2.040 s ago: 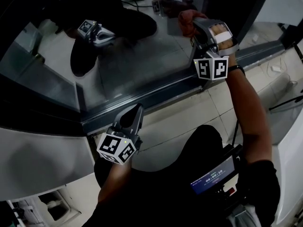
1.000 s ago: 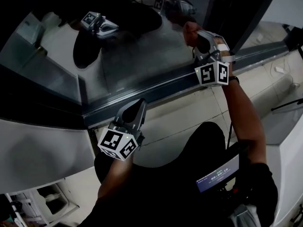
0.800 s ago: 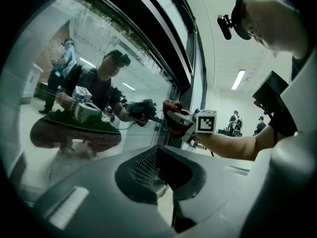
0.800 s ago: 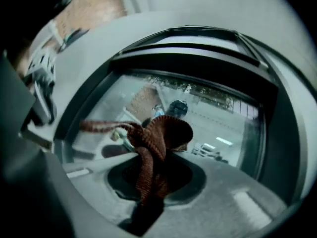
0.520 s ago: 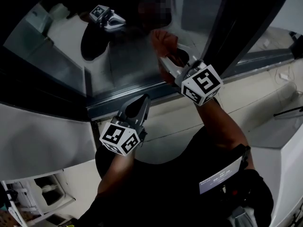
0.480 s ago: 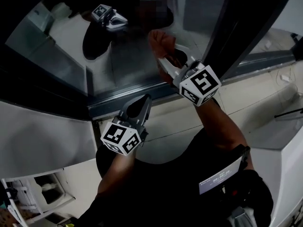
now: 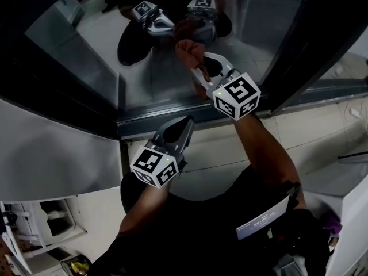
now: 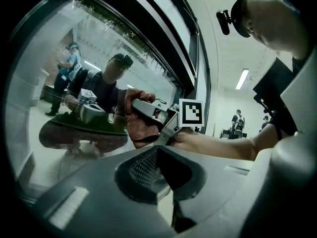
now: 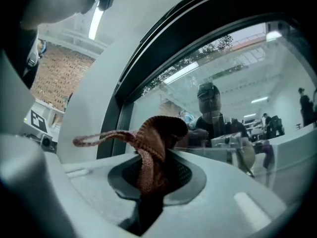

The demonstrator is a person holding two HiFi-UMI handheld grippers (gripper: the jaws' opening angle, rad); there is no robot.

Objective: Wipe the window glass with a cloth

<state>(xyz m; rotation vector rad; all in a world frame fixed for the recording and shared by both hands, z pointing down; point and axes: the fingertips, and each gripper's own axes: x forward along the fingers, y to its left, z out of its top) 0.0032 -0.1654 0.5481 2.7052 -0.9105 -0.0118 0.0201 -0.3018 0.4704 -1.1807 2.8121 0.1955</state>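
- A large pane of window glass [image 7: 144, 68] is seen from above, set in a dark frame [image 7: 299, 45] over a pale tiled floor [image 7: 241, 145]; the person and both tools are mirrored in the pane
- The cloth [image 7: 188, 50], a reddish-brown knitted piece, is held bunched at the tip of the right gripper [image 7: 199, 68], whose jaws are clamped on it
- In the right gripper view the cloth [image 9: 154, 145] is seen rising from between the closed jaws, with one loose end trailing to the left
- The cloth is met by its own reflection in the head view, so it is judged to be pressed against the lower part of the glass, left of the dark upright and just above the bottom rail [image 7: 172, 112]
- The left gripper [image 7: 184, 125] is kept low by the bottom rail, apart from the glass, with its jaws drawn together and nothing between them
- From the left gripper view the cloth [image 8: 141, 130] and the right gripper [image 8: 154, 110] are seen side-on against the pane
- The wiping is judged to be under way, with the cloth on the glass
- No streaks, wet marks or dirt can be made out, so the part already cleaned cannot be told
- Much of the pane, to the left and higher up, is judged to be left for wiping
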